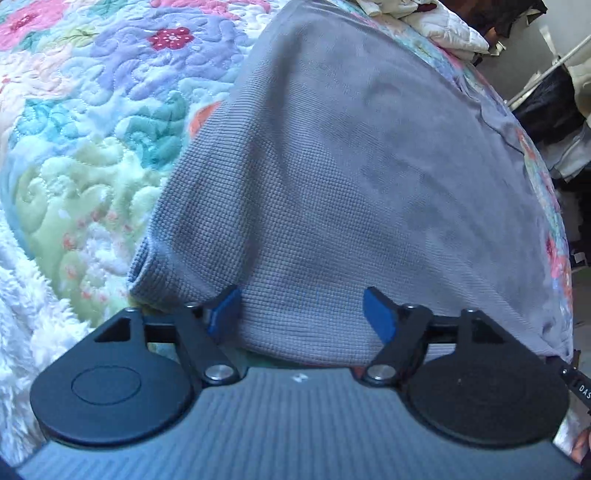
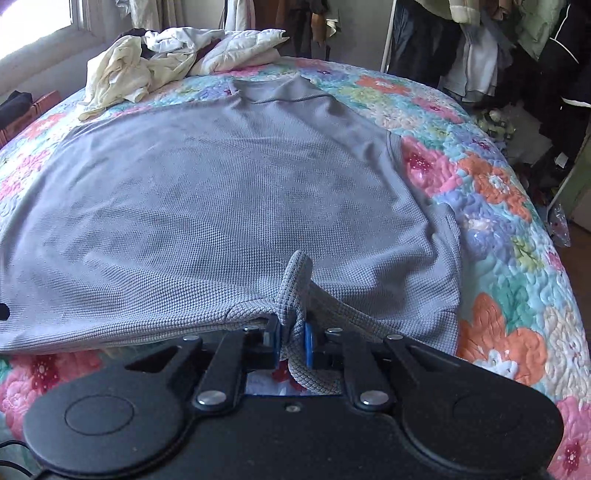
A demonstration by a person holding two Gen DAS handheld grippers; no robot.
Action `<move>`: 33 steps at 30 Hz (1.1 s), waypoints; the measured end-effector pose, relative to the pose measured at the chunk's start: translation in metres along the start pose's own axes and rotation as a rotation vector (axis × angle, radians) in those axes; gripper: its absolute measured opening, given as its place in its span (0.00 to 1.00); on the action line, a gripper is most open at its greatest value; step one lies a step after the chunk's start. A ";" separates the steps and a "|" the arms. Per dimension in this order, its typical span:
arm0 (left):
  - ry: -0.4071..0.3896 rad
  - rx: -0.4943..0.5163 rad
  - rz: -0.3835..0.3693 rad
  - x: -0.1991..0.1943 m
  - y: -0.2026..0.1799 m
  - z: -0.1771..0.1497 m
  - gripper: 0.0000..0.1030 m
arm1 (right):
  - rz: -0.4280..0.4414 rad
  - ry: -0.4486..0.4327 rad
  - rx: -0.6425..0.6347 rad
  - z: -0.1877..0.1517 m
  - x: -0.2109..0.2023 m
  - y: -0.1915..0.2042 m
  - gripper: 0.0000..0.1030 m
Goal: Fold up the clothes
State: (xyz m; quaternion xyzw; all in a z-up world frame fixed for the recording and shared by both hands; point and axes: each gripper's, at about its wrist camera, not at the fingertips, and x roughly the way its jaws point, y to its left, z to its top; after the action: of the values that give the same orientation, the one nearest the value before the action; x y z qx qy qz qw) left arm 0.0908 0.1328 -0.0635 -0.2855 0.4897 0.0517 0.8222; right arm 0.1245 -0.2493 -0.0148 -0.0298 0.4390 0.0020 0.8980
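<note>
A grey waffle-knit shirt [image 2: 236, 192] lies spread flat on a flowered quilt [image 2: 495, 206] that covers the bed. Its near hem runs along the near edge of the bed, and its neck opening points to the far side. The right gripper [image 2: 291, 341] has its blue pads pressed together on a bunched piece of the near hem, which stands up in a small fold between them. The left gripper [image 1: 303, 314] is spread wide, its blue pads [image 1: 376, 312] resting on the cloth on each side of the shirt's near hem [image 1: 306, 343], pinching nothing.

On the right of the shirt a wide band of quilt stays uncovered up to the bed's edge. On the left, in the left wrist view, the quilt is also bare, with a white fluffy blanket [image 1: 33, 295] at the near left. At the far end of the bed lies a heap of pale clothes [image 2: 155, 62], just beyond the shirt's neck. Beyond the bed on the right, dark garments hang on a clothes rack [image 2: 480, 48], and a window [image 2: 37, 14] lights the far left.
</note>
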 end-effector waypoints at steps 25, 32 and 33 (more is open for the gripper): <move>-0.102 0.261 0.042 -0.019 -0.035 0.011 0.39 | 0.207 -0.321 0.120 0.064 0.037 -0.012 0.12; -0.142 0.494 0.094 -0.008 -0.071 -0.010 0.74 | 0.218 -0.324 0.120 0.073 0.061 -0.024 0.12; -0.136 0.507 0.102 -0.004 -0.074 -0.011 0.76 | 0.218 -0.342 0.121 0.075 0.062 -0.027 0.12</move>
State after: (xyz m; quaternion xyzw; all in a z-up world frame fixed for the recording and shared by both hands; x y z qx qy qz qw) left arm 0.1075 0.0665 -0.0331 -0.0413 0.4444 -0.0119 0.8948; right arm 0.2226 -0.2731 -0.0163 0.0726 0.2802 0.0776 0.9540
